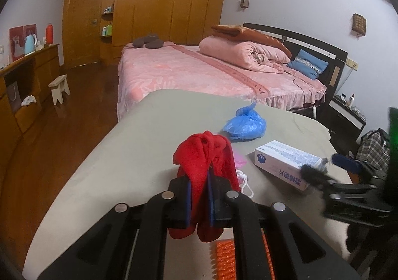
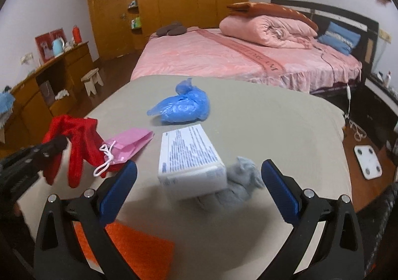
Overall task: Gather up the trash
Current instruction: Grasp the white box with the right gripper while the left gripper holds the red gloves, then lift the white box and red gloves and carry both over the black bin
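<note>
Left tongs [image 1: 199, 195] were clamped on a red cloth [image 1: 206, 155], its folds bunched ahead of the pads and hanging below them, lifted off the grey desk [image 1: 112, 155]. Right tongs [image 2: 199, 190] stood wide apart with nothing between the pads.

Just under the right tongs, at the desk's near edge: an orange sheet [image 2: 139, 247]. Directly ahead of them, between the two pads' lines: a white printed box [image 2: 191, 158], with a grey crumpled rag [image 2: 242, 175] touching its right end. Ahead and left: a small pink gift bag [image 2: 129, 145] with white cord handles, lying beside the held cloth. Farther ahead: a blue plastic bag [image 2: 181, 106], crumpled, near the desk's far side. Beyond the desk: a pink bed [image 2: 223, 56].

Judgement: collecting was under way, one piece in the left tongs and the right lining up on the box or rag. Next move called for lowering the right tongs over one of them and closing; the box looked broad, so the rag seemed the easier take
</note>
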A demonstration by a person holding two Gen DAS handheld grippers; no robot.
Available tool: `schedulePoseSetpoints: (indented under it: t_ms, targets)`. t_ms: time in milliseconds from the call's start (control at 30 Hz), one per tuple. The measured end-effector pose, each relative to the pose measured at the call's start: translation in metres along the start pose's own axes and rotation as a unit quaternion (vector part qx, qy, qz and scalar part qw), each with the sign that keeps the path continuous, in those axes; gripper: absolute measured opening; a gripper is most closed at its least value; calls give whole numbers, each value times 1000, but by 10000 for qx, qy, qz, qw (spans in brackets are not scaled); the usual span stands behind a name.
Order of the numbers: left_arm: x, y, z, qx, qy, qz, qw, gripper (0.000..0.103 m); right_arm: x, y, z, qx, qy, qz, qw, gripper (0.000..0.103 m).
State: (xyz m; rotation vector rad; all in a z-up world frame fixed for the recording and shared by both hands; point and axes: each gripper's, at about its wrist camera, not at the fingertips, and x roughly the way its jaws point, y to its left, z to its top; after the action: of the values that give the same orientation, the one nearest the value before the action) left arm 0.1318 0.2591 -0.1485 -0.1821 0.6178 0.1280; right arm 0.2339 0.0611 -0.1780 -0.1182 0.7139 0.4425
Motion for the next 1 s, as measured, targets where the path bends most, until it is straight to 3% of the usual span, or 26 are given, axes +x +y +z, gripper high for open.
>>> schedulePoseSetpoints:
  t_ms: [67,233,333,733,1000]
  targets:
    - [-2,0,2,-13,-21,-32,10000,10,9,3,2,-137,82,-51,9999,93]
    - [-5,-4,5,26,-75,-71,9999,10,24,6,1,-339,336,-39,9989,67]
    - [-8,-6,6,16,-100,-85,9999,10,22,4,2,-325,401,177,9985,57]
    - [-37,-21,19,21,-375,-149,9992,10,-56,-9,7,41,-251,488,9985,54]
    - [-59,-51,11,140,-418,-434,9981,10,-100,-32,-21,414,-350,200,9983,54]
